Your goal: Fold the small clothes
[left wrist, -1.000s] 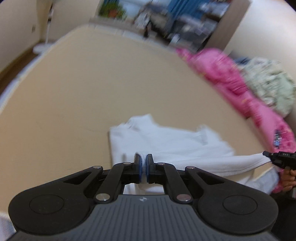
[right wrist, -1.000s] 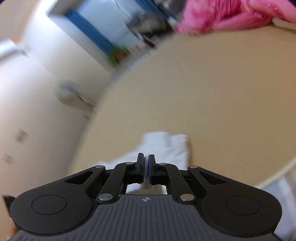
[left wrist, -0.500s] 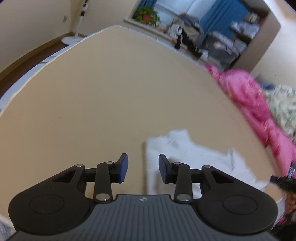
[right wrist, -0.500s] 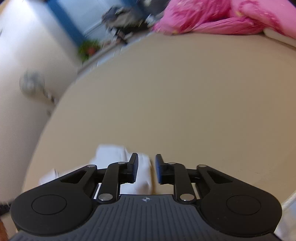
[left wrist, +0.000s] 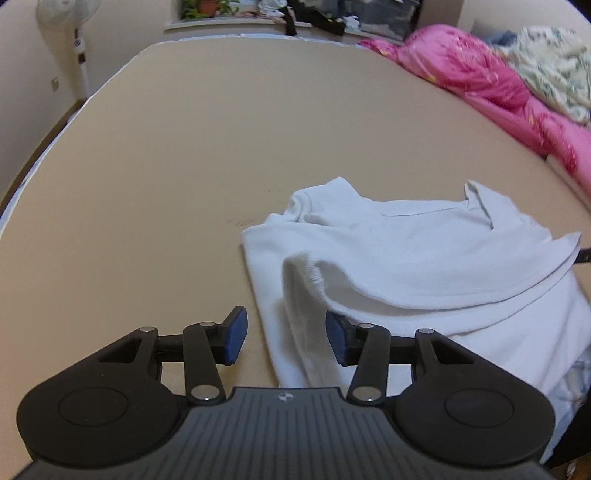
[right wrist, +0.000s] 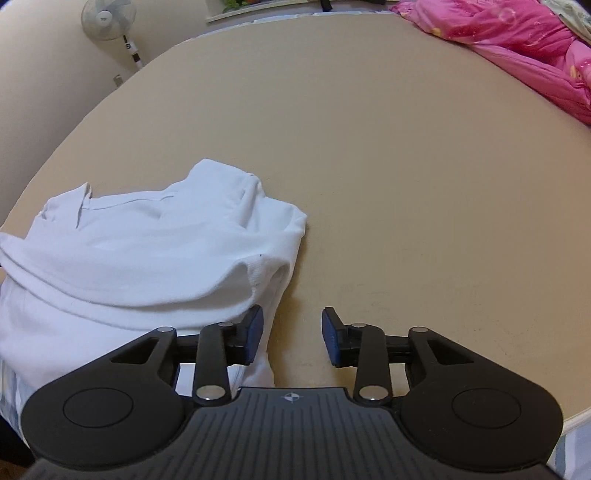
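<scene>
I hold 2 grippers over 1 white garment (left wrist: 424, 258) lying half-folded on the tan mattress (left wrist: 184, 166). My left gripper (left wrist: 286, 341) is opening, nothing pinched, the garment's left edge showing between its 2 blue pads. My right gripper (right wrist: 291, 339) is opening too, empty, the garment at lower left. 1 pink quilt (left wrist: 498, 85) lies upper right, 1 fan (right wrist: 109, 14) upper left.
</scene>
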Available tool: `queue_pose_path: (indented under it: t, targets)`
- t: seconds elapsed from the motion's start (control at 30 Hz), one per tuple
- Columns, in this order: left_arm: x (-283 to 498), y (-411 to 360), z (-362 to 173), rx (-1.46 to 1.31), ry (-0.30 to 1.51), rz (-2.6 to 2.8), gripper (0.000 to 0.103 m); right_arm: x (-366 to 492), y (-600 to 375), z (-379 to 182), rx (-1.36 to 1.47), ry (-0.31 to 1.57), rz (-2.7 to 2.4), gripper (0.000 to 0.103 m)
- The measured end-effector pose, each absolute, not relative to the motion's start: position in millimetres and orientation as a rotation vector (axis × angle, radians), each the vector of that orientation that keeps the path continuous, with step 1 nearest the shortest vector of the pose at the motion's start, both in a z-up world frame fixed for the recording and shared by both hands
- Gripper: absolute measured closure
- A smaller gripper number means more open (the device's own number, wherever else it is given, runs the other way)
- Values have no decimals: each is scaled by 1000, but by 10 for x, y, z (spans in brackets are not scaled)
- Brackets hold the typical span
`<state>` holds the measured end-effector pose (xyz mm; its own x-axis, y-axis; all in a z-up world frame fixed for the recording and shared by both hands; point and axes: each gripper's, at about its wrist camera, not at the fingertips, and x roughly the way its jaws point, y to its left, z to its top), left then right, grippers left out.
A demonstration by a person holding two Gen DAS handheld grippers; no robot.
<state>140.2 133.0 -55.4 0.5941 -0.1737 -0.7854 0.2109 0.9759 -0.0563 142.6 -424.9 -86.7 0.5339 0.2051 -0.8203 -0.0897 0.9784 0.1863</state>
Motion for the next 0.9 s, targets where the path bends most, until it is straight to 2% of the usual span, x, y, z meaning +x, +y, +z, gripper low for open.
queue_pose_path:
  t: [0.13,0.23,0.6,0.63,0.67,0.73,0.8,0.9]
  targets:
    - [1535,1281,-579,46,893,-204,51,1545,-4100,-864,66,940,191,66]
    - [1631,1308,-558,-3,881,-201,51,1652,-4122,-844,135,901,176,66]
    - [1805,1179,-560,-31,851,-212,51,1836,-3938,-857,151,873,177,66]
    - [1810,1168,-561,-28,849,-211,51,1840,-3920,-852,145,869,174,69]
    - [1812,1162,-562,-25,849,-210,52,1844,-3914,-846,144,864,174,77]
    - [1820,1159,-571,-28,853,-217,60,1849,-3927,-833,167,861,185,93]
    - [1824,1160,-564,-26,850,-234,98,1844,-3949,-813,188,850,181,97]
    - [1794,1222,-469,-18,792,-210,99,1815,-4023,-703,248,777,167,98]
